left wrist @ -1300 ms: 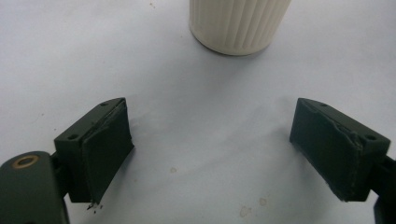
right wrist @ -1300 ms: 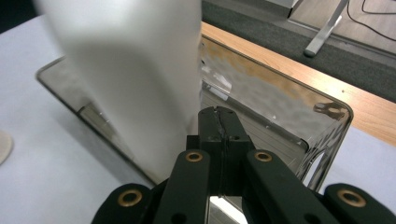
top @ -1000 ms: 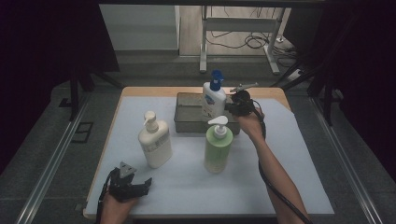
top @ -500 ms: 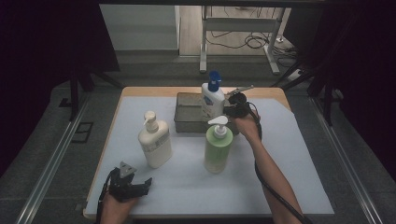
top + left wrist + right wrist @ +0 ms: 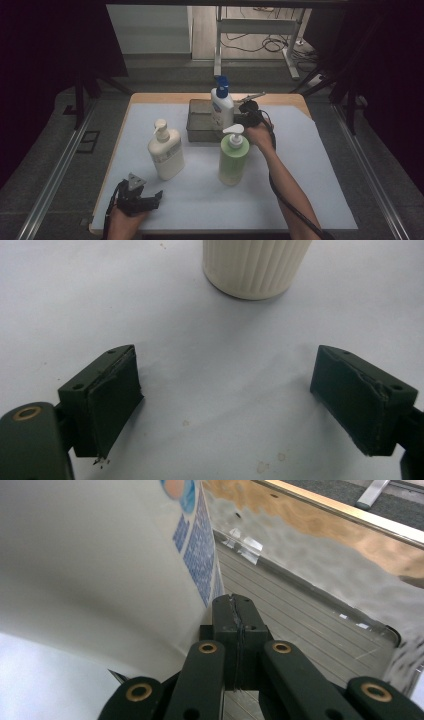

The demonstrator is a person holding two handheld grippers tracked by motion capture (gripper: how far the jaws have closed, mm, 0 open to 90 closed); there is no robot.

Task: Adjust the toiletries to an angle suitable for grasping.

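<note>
The right claw [image 5: 235, 615], jaws pressed together on nothing, leans against the bottle [image 5: 221, 106] in the tray [image 5: 196, 131]; a push could topple it. The left claw [image 5: 235, 405] gapes empty.

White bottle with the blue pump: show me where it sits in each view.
High view: the white bottle stands upright at the metal tray, upper middle.
Right gripper view: its white side with blue print takes up the upper left.
Shared landmark: the metal tray.
</note>
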